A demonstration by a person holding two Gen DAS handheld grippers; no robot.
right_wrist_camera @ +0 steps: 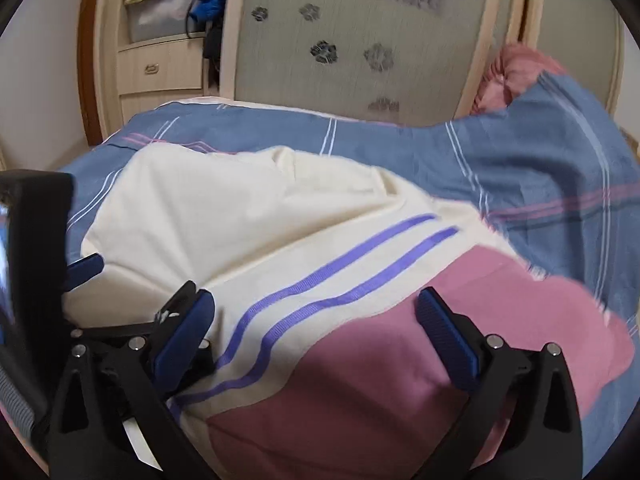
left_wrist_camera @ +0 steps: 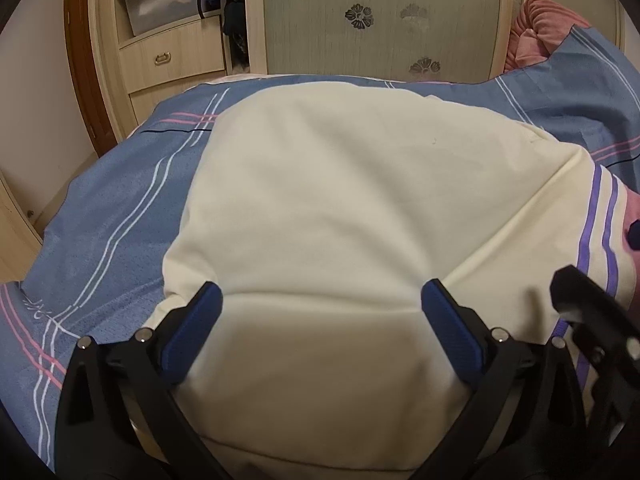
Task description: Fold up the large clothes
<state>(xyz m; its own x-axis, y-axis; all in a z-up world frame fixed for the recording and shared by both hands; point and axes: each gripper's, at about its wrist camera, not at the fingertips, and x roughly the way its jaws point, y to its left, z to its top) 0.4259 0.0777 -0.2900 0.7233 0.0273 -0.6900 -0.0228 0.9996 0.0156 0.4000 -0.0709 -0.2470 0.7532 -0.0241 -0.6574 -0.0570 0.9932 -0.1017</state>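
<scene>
Folding of a large cream garment on a bed is shown, the garment lying spread on a blue striped bedcover with its near hem at the bottom of both views. At the left, the left gripper is held over the plain cream panel with its blue fingers spread wide and nothing pinched between them. At the right, the right gripper is likewise splayed to its full width above the pink section and the two purple stripes, no cloth being gripped. The step in hand is judged to be the taking of a fresh hold near the close edge; for a clean fold both layers of cloth are best pinched near the outer corners, the jaws being lowered onto the fabric before closing, and the two holds lifted together so that the crease stays straight. From the left wrist view the smooth cream panel and its far edge against the wardrobe door are seen, the right gripper appearing only as a black frame at the right margin. From the right wrist view, which is blurred, the pink section is revealed almost whole, as is a pink cushion beyond the raised bedcover.
</scene>
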